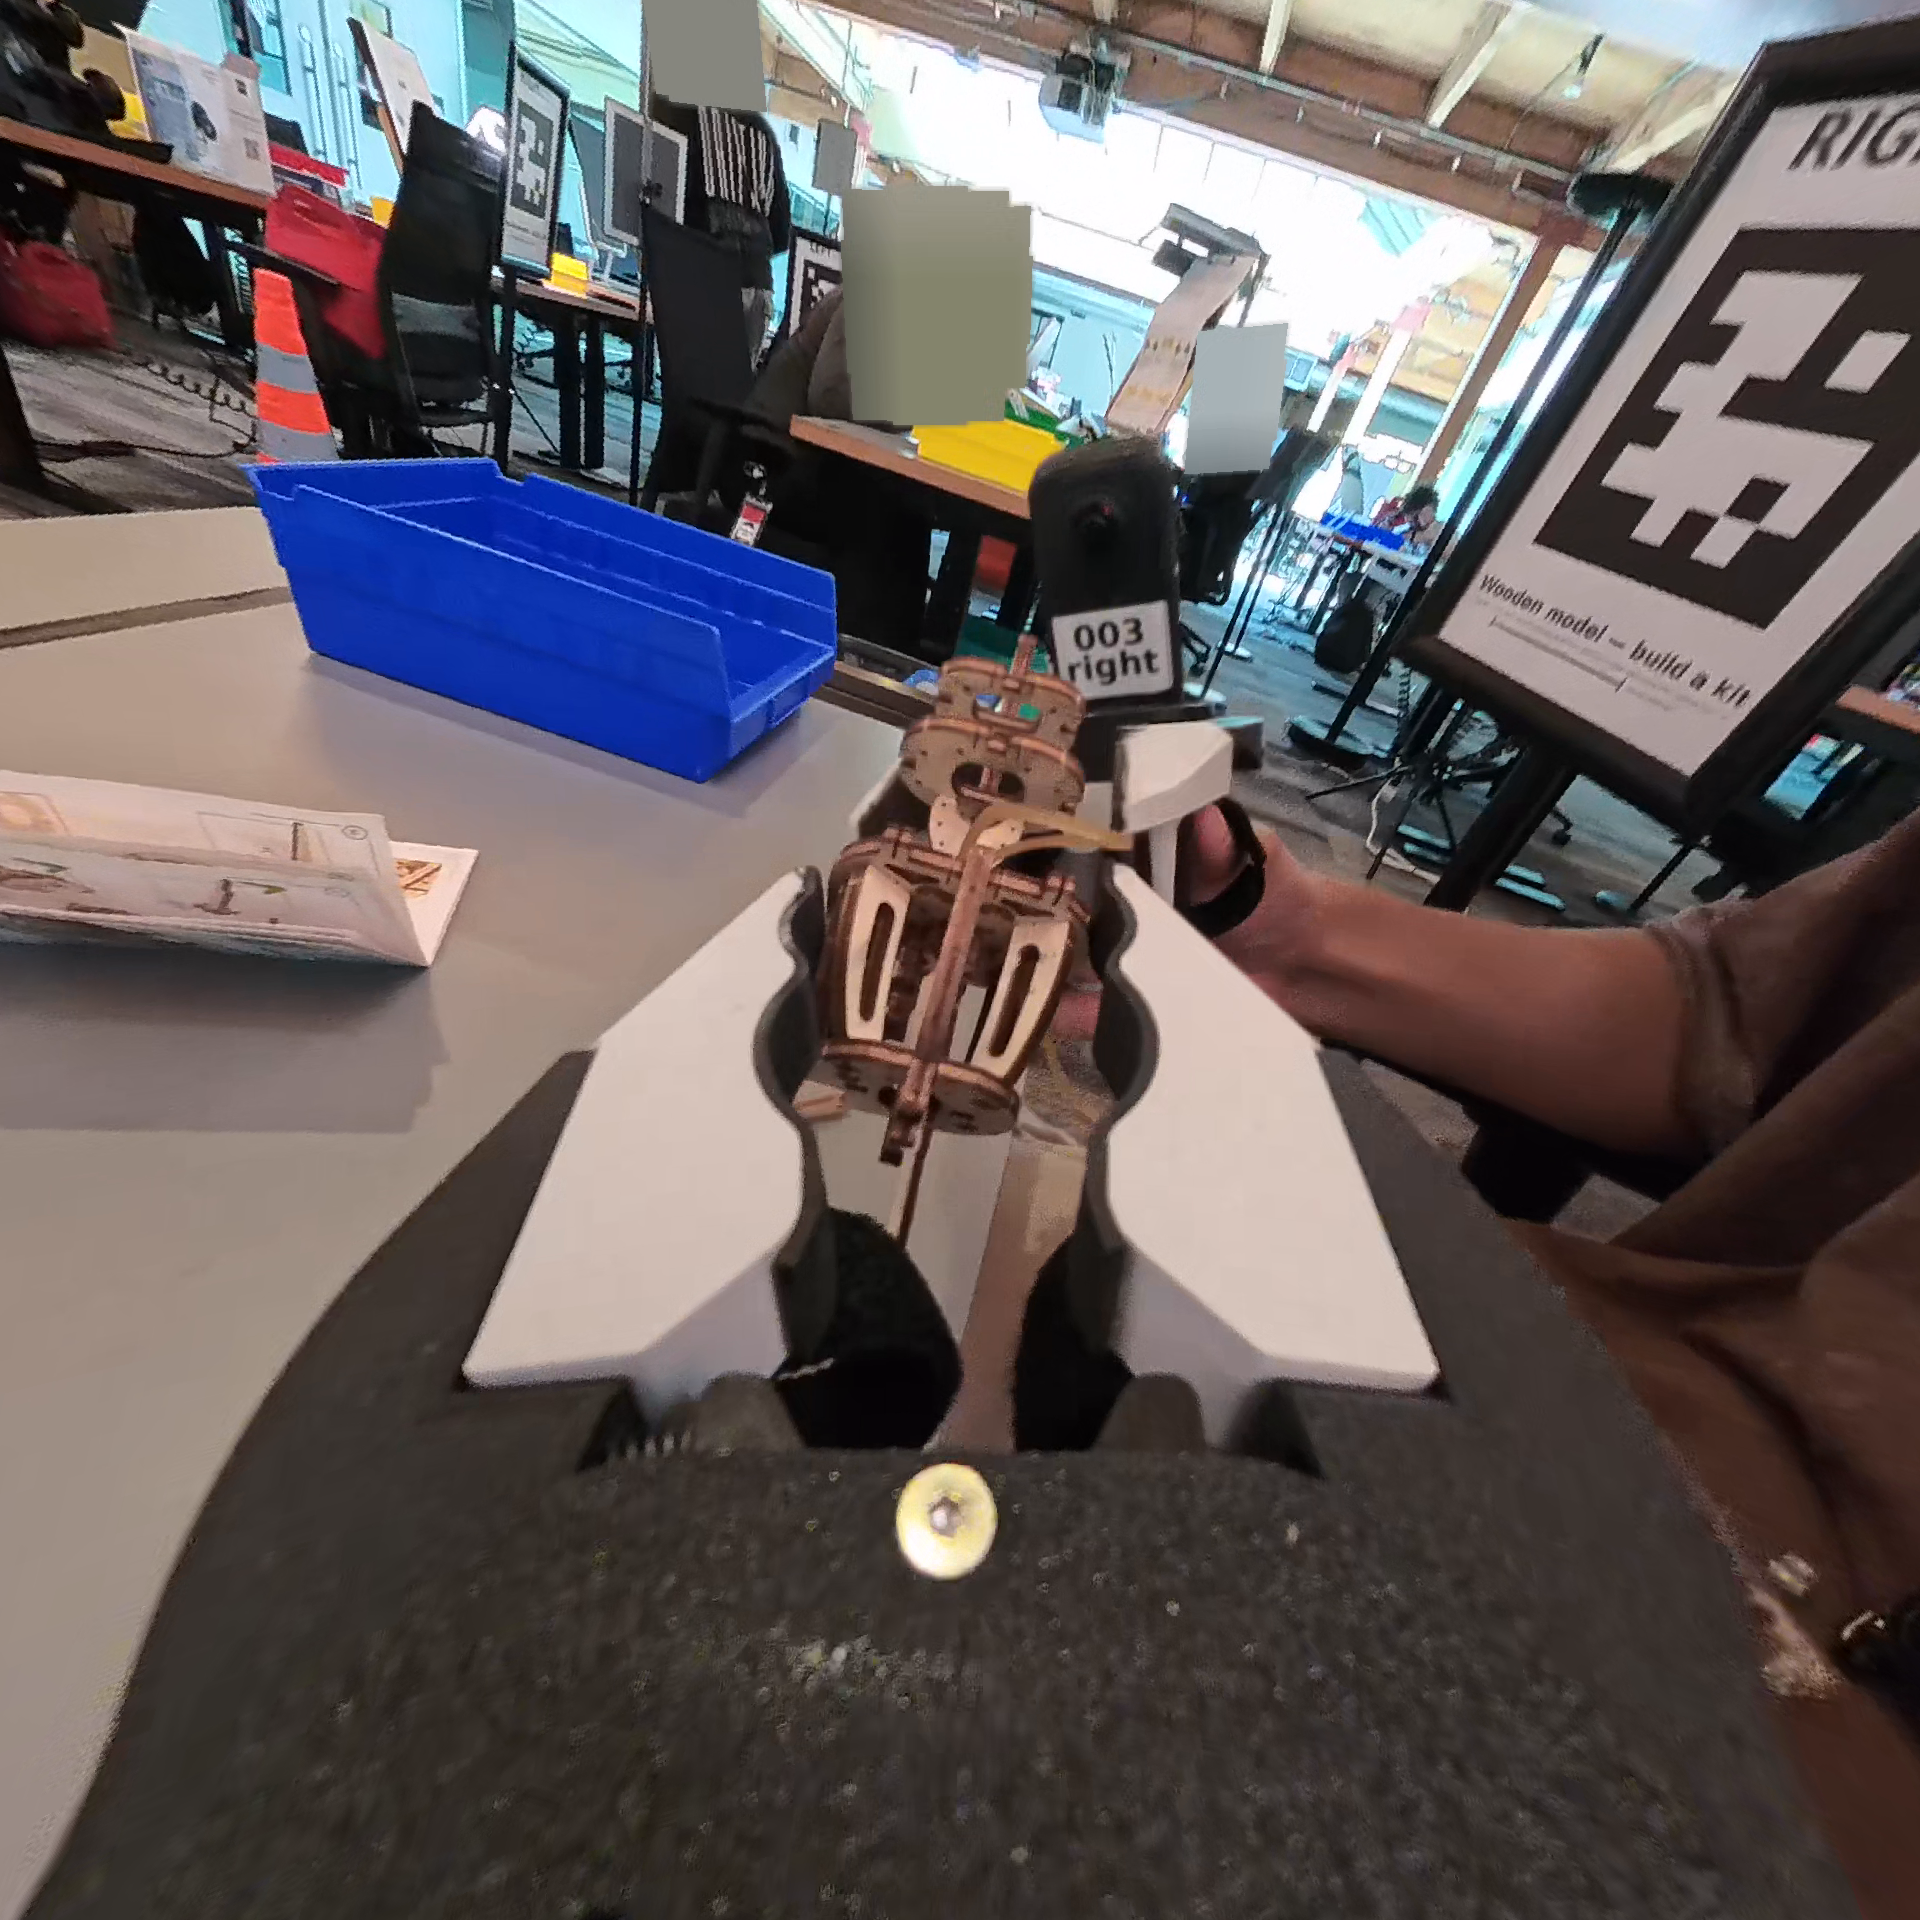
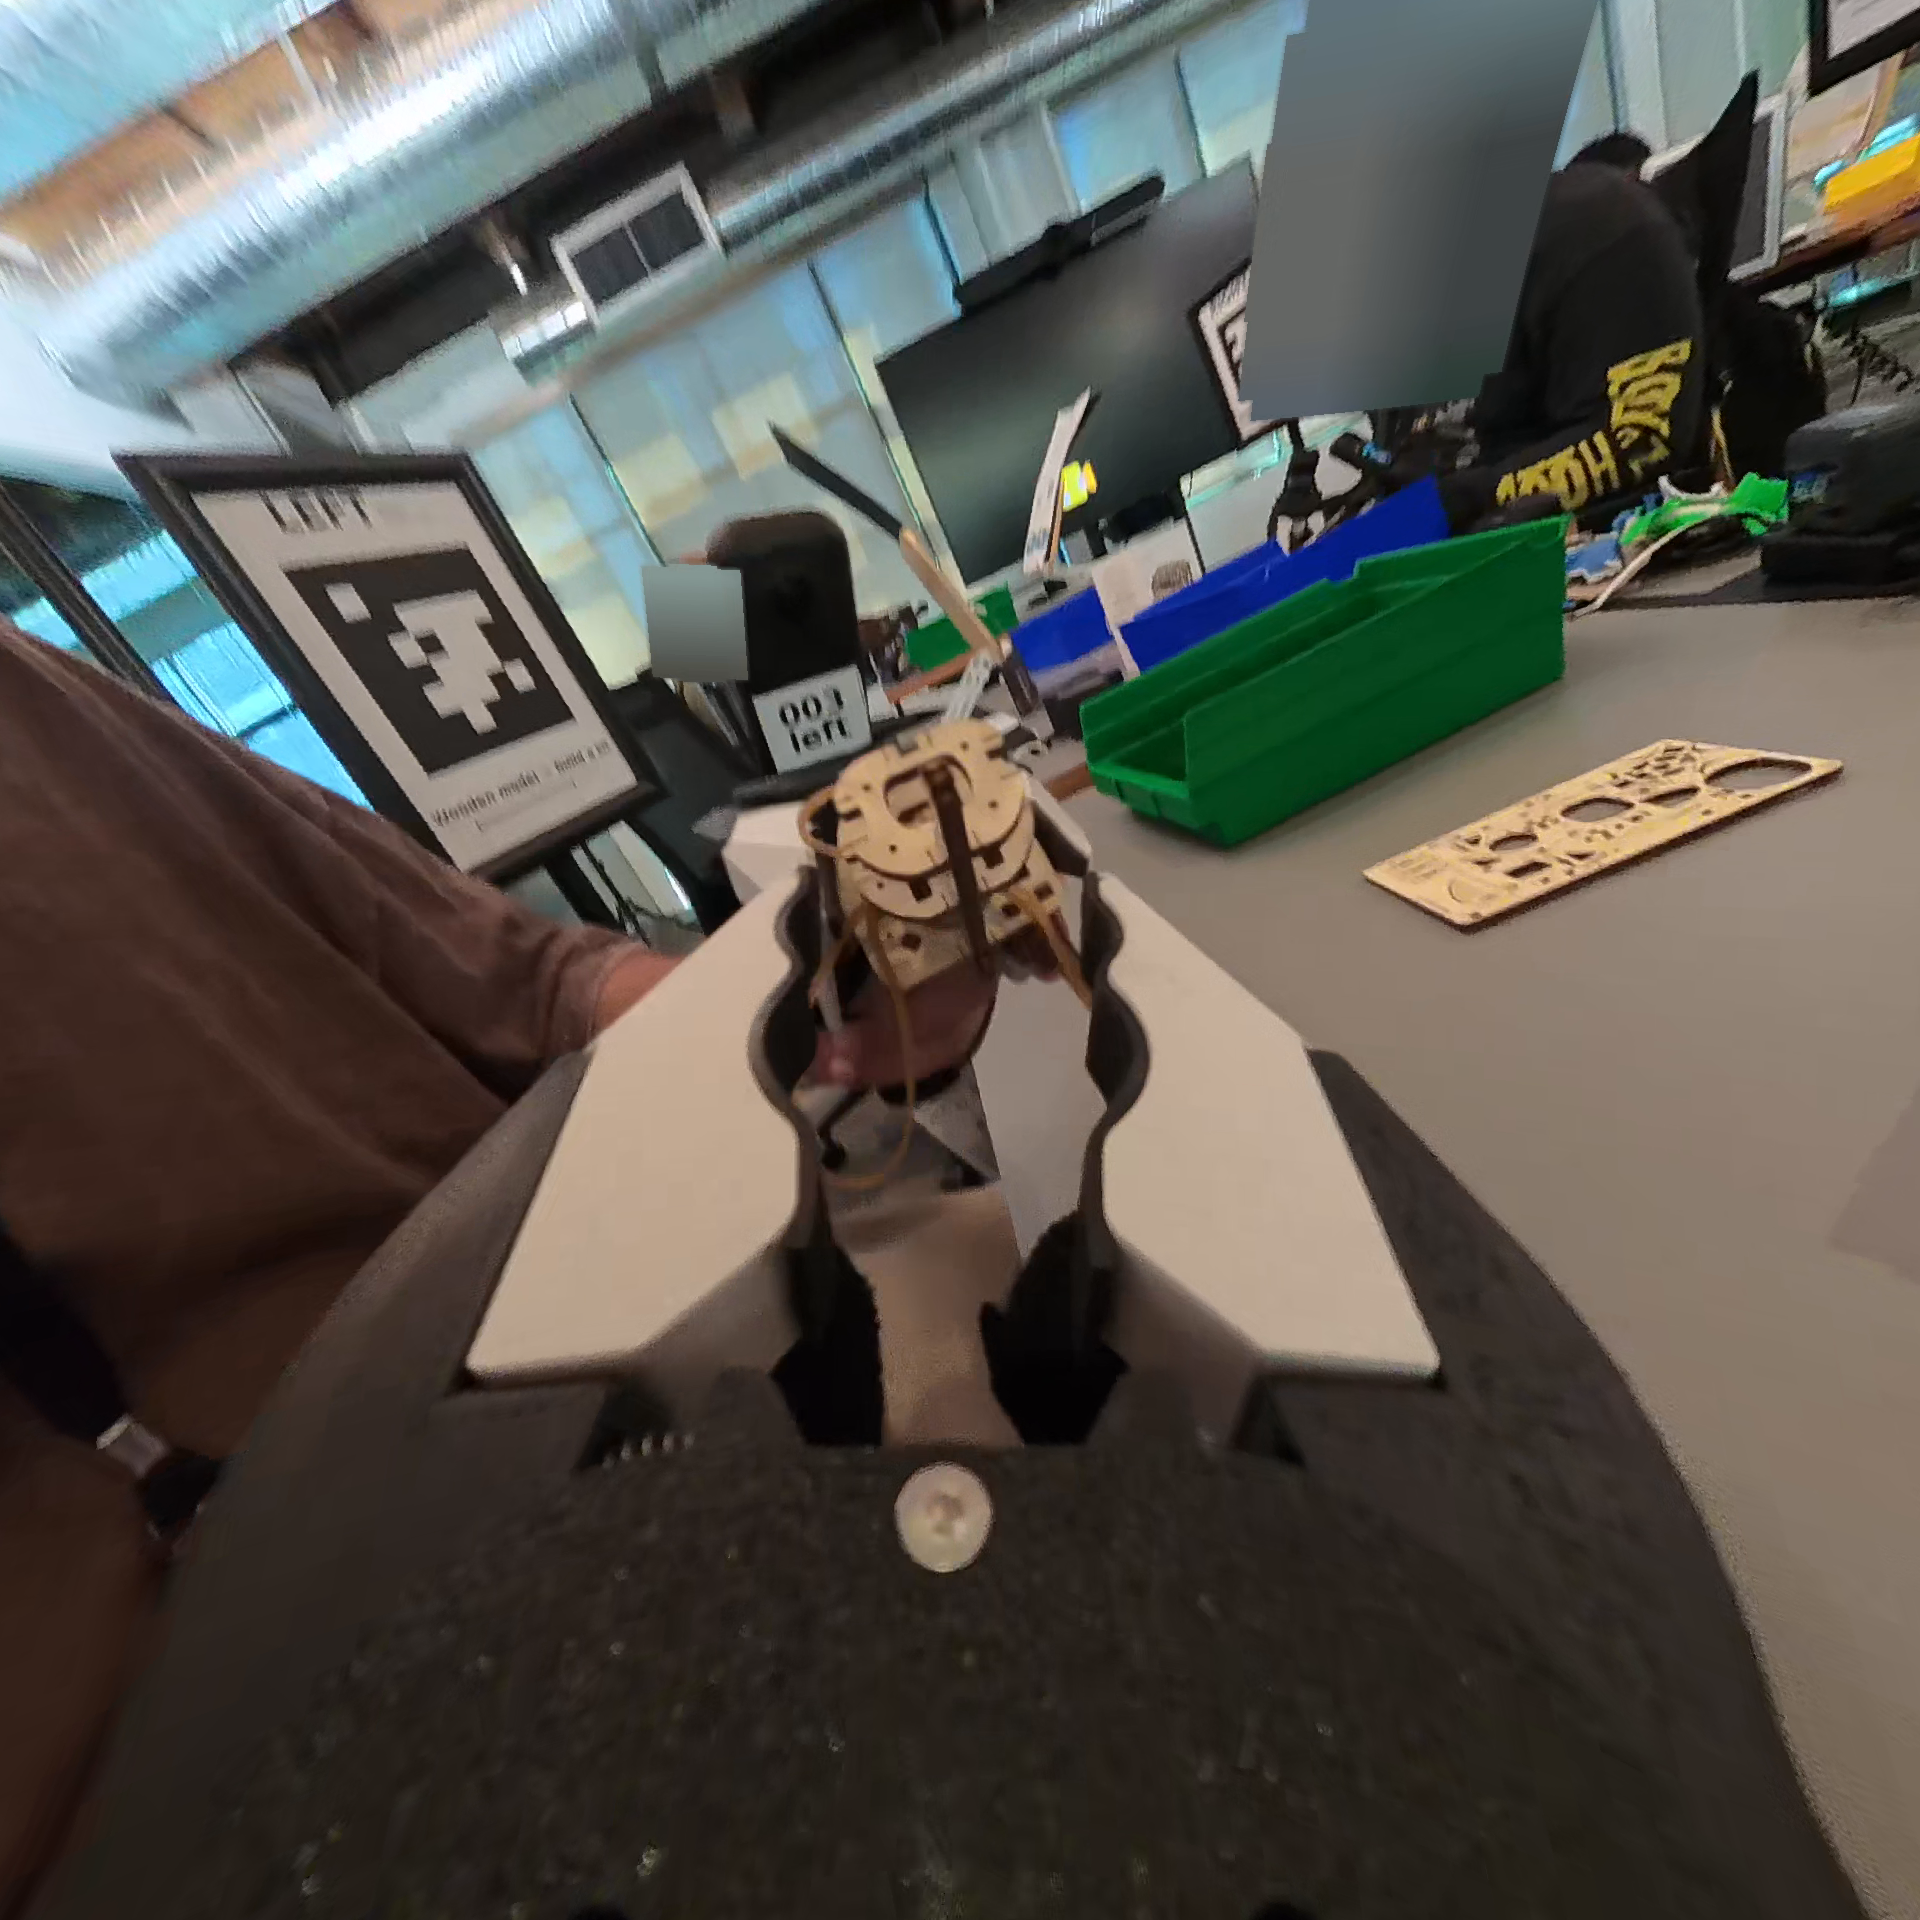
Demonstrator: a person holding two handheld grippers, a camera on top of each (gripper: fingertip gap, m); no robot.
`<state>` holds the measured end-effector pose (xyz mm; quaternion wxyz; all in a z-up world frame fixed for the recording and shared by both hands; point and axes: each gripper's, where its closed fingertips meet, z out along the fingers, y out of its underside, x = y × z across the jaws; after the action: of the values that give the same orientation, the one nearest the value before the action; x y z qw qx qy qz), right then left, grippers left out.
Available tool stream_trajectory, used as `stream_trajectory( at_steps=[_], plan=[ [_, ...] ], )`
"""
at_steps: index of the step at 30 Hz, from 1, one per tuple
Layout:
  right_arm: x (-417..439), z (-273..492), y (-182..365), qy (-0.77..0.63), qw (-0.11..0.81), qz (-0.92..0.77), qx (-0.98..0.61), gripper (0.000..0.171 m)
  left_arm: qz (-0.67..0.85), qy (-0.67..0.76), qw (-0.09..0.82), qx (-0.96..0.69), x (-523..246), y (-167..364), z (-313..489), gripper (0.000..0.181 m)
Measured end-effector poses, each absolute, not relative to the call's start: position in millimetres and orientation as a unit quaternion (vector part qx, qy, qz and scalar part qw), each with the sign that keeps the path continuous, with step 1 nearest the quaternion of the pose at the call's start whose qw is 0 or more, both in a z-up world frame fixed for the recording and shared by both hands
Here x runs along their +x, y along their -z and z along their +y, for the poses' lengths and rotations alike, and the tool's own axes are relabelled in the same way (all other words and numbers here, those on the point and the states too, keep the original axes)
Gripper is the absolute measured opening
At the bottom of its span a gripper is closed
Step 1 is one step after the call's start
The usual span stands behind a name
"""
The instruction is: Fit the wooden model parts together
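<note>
Model: a small laser-cut wooden model point(image 1: 940, 966) of stacked round plates, curved ribs and a thin central rod was held up in the air above the grey worktop point(image 1: 312, 1039), between the 2 grippers, which faced each other.
Left gripper: the left gripper point(image 1: 951, 914) was pinching the ribbed lower body of the model between its white fingers point(image 1: 675, 1091).
Right gripper: the right gripper point(image 2: 940, 925) closed around the round-plate end of the same model; its fingers point(image 2: 1195, 1091) sat close on either side, though whether they pressed the wood or only bracketed it I could not tell.
Loose strand: a thin tan band or cord point(image 2: 904, 1101) hung from the model inside the right gripper's gap, seemingly not yet seated.
Done so far: the model looked well advanced, with several plates, ribs and the rod already joined into 1 body.
Left to do: a pale wooden parts sheet point(image 2: 1600, 831) lay flat on the worktop to the right, most of its cut-outs empty; whether any pieces remained in it was too small to tell.
Guide: an open paper instruction booklet point(image 1: 218, 873) lay on the worktop on the left side.
Bins: a blue plastic bin point(image 1: 540, 613) stood beyond the booklet, and a green plastic bin point(image 2: 1340, 686) stood beyond the parts sheet; their contents were hidden.
Judgement: late in the build, probably an adjustment or a final fitting.
</note>
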<state>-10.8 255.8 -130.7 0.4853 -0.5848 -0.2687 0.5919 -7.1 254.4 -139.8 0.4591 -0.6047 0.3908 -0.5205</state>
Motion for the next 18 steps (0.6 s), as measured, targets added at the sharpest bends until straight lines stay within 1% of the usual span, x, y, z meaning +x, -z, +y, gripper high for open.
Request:
stream_trajectory(
  at_steps=[4,13,18],
  plan=[
    [-11.2,260.4,124.4,-0.596,0.504,-0.242,-0.576,0.036,0.357,0.557,0.441,-0.606,-5.3,136.2,256.4,0.05],
    [-9.8,259.9,120.8,-0.6,0.51,-0.236,-0.569,0.034,0.345,0.578,0.424,-0.606,-1.1,137.2,253.7,0.05],
    [-5.1,261.9,124.3,-0.6,0.5,-0.237,-0.578,0.033,0.374,0.565,0.41,-0.61,-3.6,144.7,248.2,0.047]
  ],
)
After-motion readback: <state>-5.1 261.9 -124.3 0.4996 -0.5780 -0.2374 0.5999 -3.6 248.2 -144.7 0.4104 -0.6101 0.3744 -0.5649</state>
